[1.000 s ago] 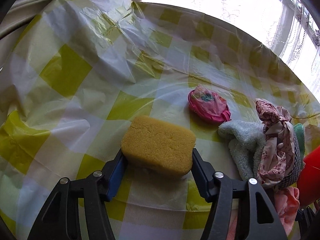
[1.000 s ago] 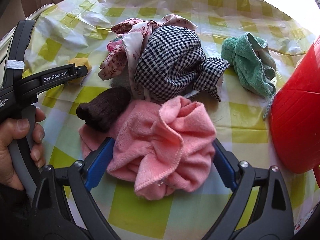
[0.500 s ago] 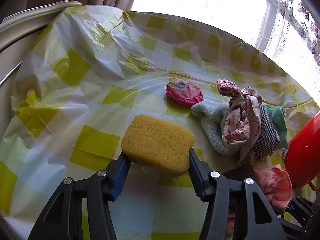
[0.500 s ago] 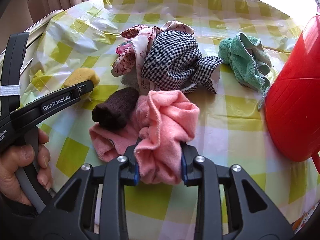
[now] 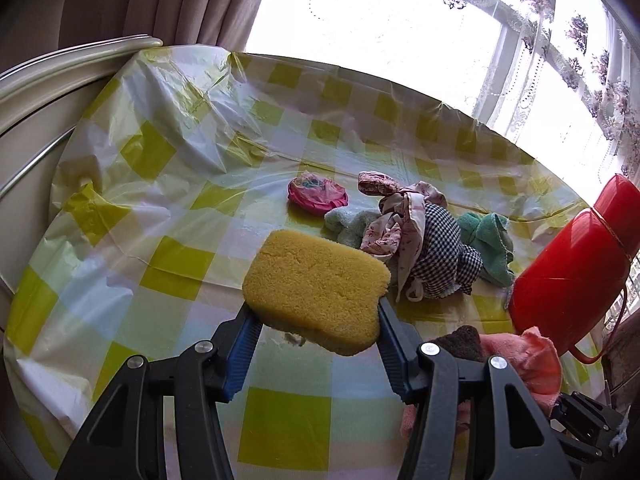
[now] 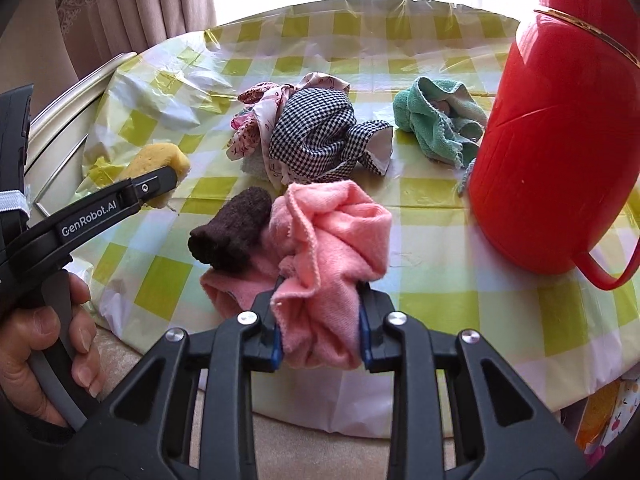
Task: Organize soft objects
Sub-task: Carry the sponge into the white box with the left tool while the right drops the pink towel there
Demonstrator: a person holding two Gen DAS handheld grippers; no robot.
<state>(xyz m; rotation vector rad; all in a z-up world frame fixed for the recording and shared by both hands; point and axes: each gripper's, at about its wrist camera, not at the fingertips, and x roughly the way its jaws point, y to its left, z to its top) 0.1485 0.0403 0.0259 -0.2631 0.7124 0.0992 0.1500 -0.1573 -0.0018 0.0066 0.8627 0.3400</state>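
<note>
A yellow sponge hangs above the checked tablecloth, with my left gripper shut on its sides. My right gripper is shut on a bunched pink towel, which is lifted at the near table edge. A dark brown sock rests on the towel's left part. In the right wrist view the left gripper's finger with the sponge shows at left, held by a person's hand.
A checked black-and-white cloth tangled with a floral pink cloth lies mid-table. A green towel lies beside a red jug at the right. A pink round pouch and pale green towel lie farther back.
My right gripper has shut on the pink towel and lifted it back toward the near edge. The left gripper has raised the sponge and drawn back, so more table shows.
</note>
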